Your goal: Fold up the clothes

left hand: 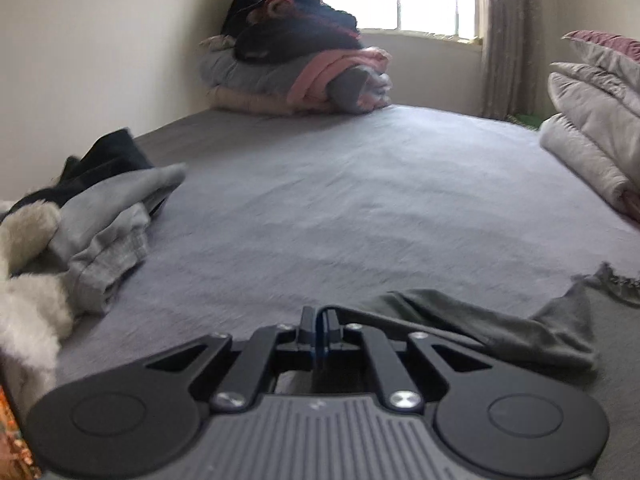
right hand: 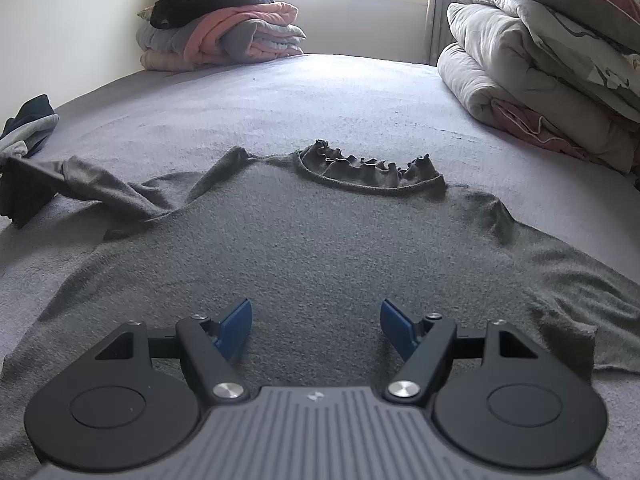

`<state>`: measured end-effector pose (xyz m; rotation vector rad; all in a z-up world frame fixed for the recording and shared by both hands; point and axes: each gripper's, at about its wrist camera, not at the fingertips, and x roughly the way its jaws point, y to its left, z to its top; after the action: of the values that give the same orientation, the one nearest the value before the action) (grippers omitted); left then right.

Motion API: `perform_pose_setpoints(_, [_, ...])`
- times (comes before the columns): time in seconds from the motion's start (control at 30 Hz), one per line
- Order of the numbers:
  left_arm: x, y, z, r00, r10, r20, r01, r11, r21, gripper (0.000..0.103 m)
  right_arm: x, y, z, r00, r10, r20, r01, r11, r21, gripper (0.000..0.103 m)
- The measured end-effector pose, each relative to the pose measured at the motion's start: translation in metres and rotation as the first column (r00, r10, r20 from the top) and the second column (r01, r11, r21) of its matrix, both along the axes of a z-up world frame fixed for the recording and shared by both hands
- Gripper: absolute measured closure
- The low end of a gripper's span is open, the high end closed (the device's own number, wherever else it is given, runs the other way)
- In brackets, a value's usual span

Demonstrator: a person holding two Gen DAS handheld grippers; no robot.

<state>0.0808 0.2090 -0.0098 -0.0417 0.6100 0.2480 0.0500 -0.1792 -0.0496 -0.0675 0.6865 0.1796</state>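
Observation:
A dark grey long-sleeved top (right hand: 320, 240) lies flat on the bed, its ruffled collar (right hand: 368, 168) toward the window. In the right wrist view its left sleeve (right hand: 100, 188) stretches out to the left, raised off the sheet at its far end. My left gripper (left hand: 320, 320) is shut on that sleeve (left hand: 500, 332), and the cloth trails from the closed fingers to the right. Over the lower body of the top, my right gripper (right hand: 316, 324) stands open, with nothing between its blue pads (right hand: 236, 328).
The grey bed sheet (left hand: 340, 200) stretches to the window wall. A stack of folded clothes (right hand: 224, 28) sits at the back left corner. Folded quilts and pillows (right hand: 540, 60) are piled along the right. Loose grey and black garments (left hand: 104, 216) and something white and fluffy (left hand: 28, 280) lie at the left.

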Motion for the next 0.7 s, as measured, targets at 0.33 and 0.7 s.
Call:
perform_pose_setpoints(0.33, [0.0,0.061,-0.012,0.986,0.133,-0.102,-0.157,0.943,-0.294,0.085,0.0,0.015,0.013,1.0,0.025,0.003,-0.025,0.999,0.045,0.029])
perform_pose_setpoints(0.7, [0.0,0.092,-0.015,0.981,0.178,-0.079,-0.191,0.803,-0.564,0.081,0.07,0.12,0.059,0.969,0.248,-0.001,-0.24,0.941,0.24,0.029])
